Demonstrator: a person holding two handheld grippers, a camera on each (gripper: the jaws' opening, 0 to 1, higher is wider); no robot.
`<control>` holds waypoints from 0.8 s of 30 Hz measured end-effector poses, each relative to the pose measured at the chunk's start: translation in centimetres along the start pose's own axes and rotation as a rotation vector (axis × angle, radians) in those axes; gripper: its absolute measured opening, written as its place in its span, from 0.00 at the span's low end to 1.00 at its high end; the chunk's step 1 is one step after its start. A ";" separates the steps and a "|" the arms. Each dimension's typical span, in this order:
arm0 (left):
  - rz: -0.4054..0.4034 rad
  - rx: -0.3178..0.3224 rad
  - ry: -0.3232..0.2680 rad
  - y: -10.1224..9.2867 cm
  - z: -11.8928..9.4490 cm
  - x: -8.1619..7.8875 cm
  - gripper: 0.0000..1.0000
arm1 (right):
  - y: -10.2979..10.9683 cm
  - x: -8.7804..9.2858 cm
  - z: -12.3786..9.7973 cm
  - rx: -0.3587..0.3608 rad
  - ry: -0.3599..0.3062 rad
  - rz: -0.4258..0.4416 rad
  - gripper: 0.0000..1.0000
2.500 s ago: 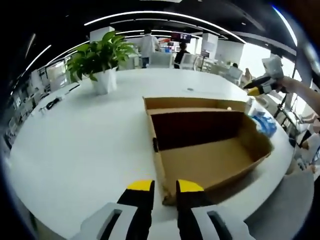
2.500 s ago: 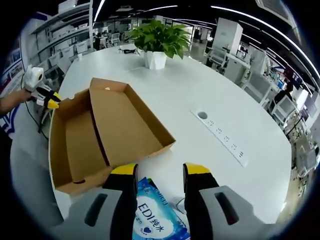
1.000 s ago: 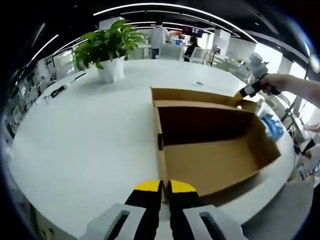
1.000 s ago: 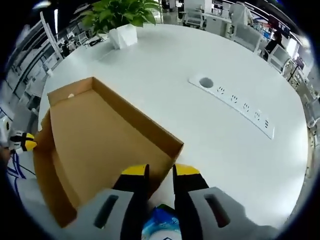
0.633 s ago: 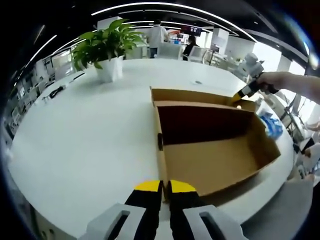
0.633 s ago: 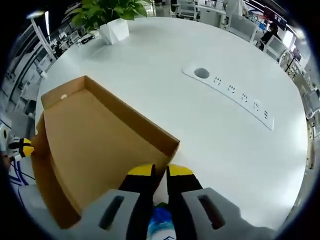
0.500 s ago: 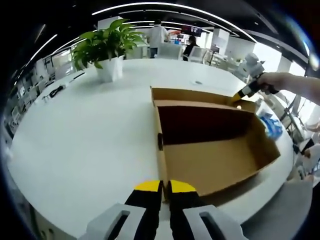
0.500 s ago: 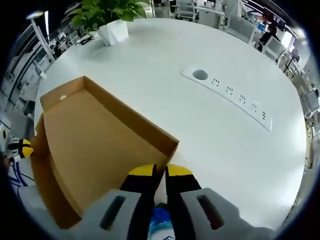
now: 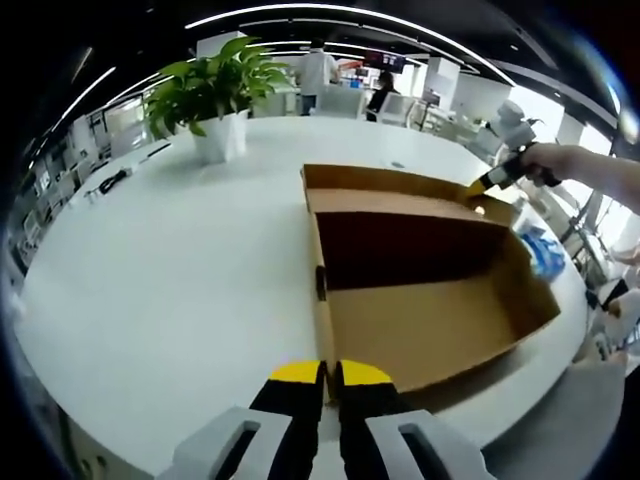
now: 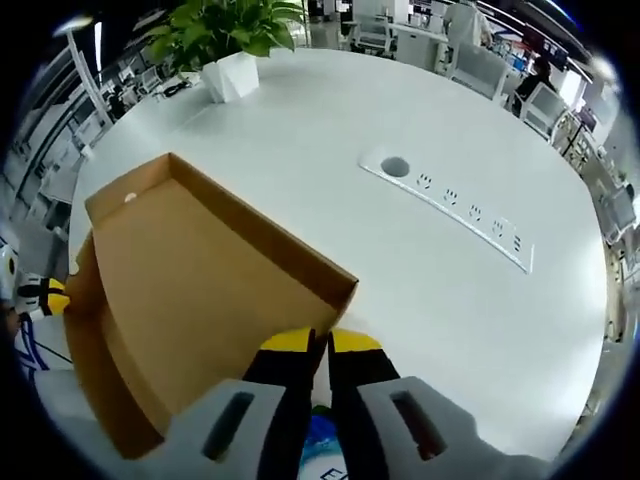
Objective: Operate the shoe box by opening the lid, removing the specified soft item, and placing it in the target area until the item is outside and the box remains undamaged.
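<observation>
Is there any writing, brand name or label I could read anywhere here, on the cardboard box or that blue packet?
Blue packet: white print shows between the right gripper's jaws, but too little of it to read.
Blue packet in the left gripper view: too small and blurred to read.
Shoe box: plain brown cardboard, no print visible.
Socket strip on the table: no readable marking.

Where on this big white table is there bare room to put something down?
Bare table lies between the cardboard box and the socket strip, and between the box and the potted plant. It is crowded at the box's near corner, by the blue packet.
</observation>
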State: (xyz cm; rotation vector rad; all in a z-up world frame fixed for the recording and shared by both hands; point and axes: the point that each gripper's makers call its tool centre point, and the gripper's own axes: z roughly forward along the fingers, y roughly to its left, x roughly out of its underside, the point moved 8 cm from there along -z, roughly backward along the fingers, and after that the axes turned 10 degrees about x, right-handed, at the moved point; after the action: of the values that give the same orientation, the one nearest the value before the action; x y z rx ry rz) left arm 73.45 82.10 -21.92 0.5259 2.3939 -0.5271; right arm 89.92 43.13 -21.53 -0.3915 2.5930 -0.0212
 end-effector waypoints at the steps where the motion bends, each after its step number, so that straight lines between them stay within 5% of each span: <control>1: 0.001 0.000 0.001 0.0 0.0 0.0 0.04 | 0.0 0.0 -0.3 0.001 -0.006 -0.003 0.03; 24: 0.003 -0.006 -0.002 -0.1 0.0 0.0 0.04 | -0.3 -0.8 -3.3 0.002 -0.098 -0.036 0.02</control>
State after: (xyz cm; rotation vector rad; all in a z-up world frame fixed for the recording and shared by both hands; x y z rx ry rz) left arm 73.44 81.98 -21.89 0.5265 2.3918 -0.5180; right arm 89.03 42.87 -18.24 -0.4279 2.4895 -0.0172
